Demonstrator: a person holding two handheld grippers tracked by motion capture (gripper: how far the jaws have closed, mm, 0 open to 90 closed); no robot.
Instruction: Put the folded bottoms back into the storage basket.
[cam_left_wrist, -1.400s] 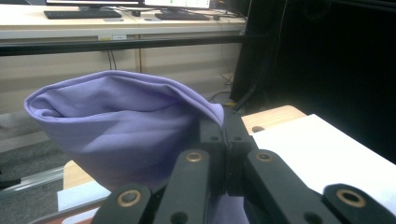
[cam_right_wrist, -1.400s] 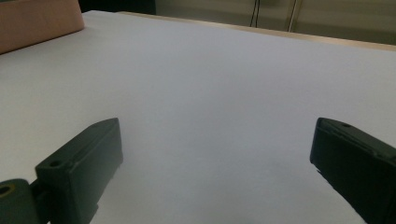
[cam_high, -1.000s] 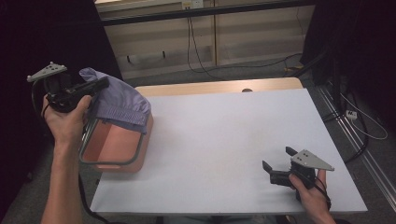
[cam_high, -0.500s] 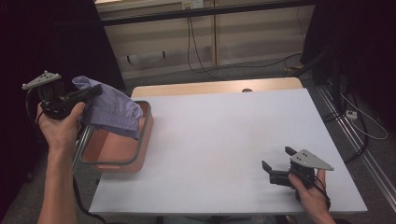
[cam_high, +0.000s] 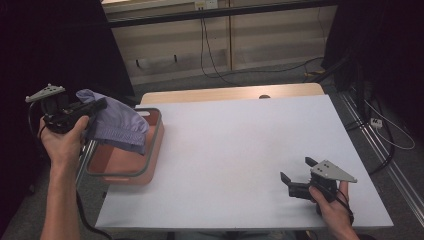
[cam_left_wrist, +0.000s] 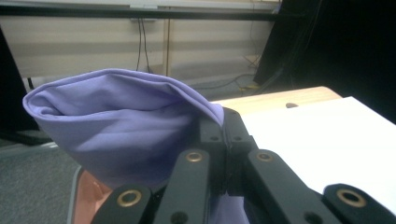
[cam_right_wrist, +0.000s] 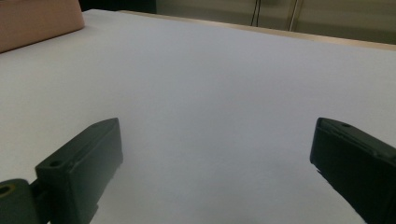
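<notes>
Hanging from the clamped left tool (cam_high: 97, 106), purple cloth (cam_high: 117, 125) over basket (cam_high: 152, 150); right tool (cam_high: 296, 176) wide

Left gripper (cam_high: 95, 107) jaws clamped, raised; right gripper (cam_high: 299, 176) jaws spread, low.

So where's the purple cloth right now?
In the high view the purple cloth is at the table's left edge, pinched in the left gripper and hanging over the pink basket.

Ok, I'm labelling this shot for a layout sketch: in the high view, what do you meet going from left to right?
Left gripper → purple cloth → pink basket → bare white table → right gripper.
</notes>
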